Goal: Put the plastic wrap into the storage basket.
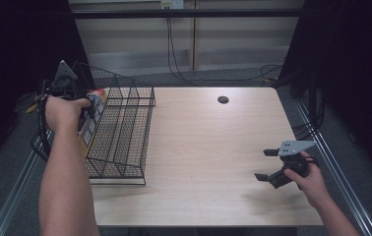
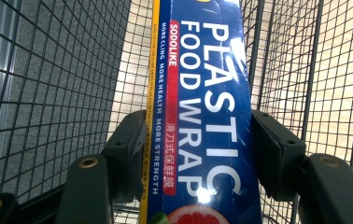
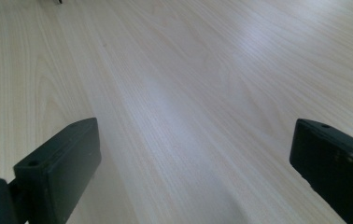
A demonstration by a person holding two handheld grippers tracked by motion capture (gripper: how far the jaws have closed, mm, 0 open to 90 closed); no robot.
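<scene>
A long blue box of plastic food wrap (image 2: 212,70) stands inside the black wire basket (image 1: 125,128), against its left side. My left gripper (image 2: 202,144) is shut on the box, with one pad pressed on each long side. In the high view that left gripper (image 1: 89,109) is over the basket's left rim, and the box (image 1: 97,97) shows beside the hand. At the table's right, my right gripper (image 1: 263,164) hovers low over the bare wood. Its jaws stand wide apart with nothing between them, as the right gripper (image 3: 191,158) shows in its own view.
The light wooden table (image 1: 208,147) has a small dark hole (image 1: 223,100) near its far edge. The basket fills the table's left end. Metal rails run along both sides of the table, and cables hang behind it.
</scene>
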